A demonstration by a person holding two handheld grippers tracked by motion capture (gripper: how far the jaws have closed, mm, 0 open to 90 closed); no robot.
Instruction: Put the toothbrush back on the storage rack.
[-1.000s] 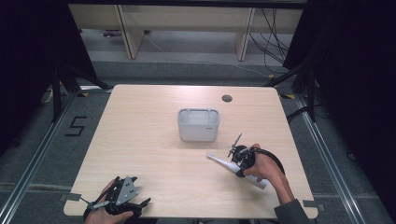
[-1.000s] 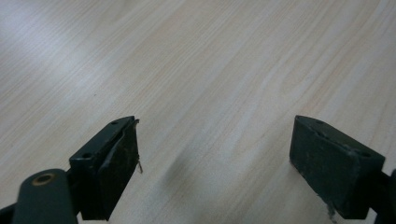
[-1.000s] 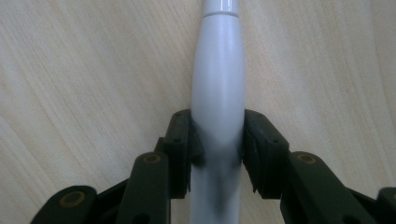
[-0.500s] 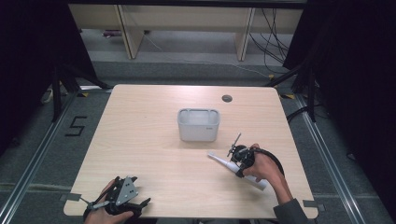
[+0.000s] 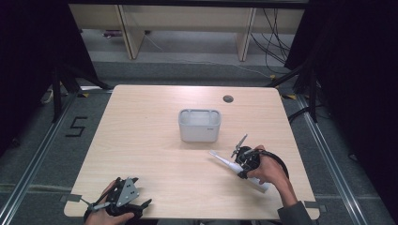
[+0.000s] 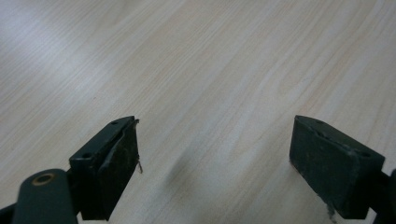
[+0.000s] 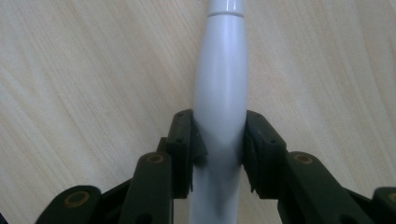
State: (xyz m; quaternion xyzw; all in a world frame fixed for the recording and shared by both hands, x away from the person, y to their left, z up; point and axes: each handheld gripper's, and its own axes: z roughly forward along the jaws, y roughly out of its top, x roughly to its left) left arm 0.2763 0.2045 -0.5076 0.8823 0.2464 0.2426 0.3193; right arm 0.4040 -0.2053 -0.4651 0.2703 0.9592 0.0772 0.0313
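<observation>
White and smooth, the long tapered handle (image 7: 219, 88) sits pinched between the jaws of the right gripper (image 7: 218, 140), whose pads press on its widest part from both sides; in the high view this handle (image 5: 224, 161) lies low over the tabletop (image 5: 150, 140), slanting from the person's right hand (image 5: 267, 171) up and to the left, its thin end near the grey bin (image 5: 199, 125) but apart from it. My judgement is that the main risk is slip; the surface looks glossy and rounded, and the body narrows toward the far end, so a squeeze on a curved flank could let it slide forward out of the pads or roll about its own long axis; a quick lift or swing would make that likelier, since much of its length reaches beyond the grip. A second risk is that the thin end catches the rim of the bin if the handle is brought over it at too shallow an angle; whether it still touches the wood I cannot tell. A seam ring shows near the top of the right gripper view, where a narrower section begins; what the thing is, I cannot say. The left gripper (image 6: 215, 154) rests at the near left corner, jaws wide apart over bare wood, holding nothing.
</observation>
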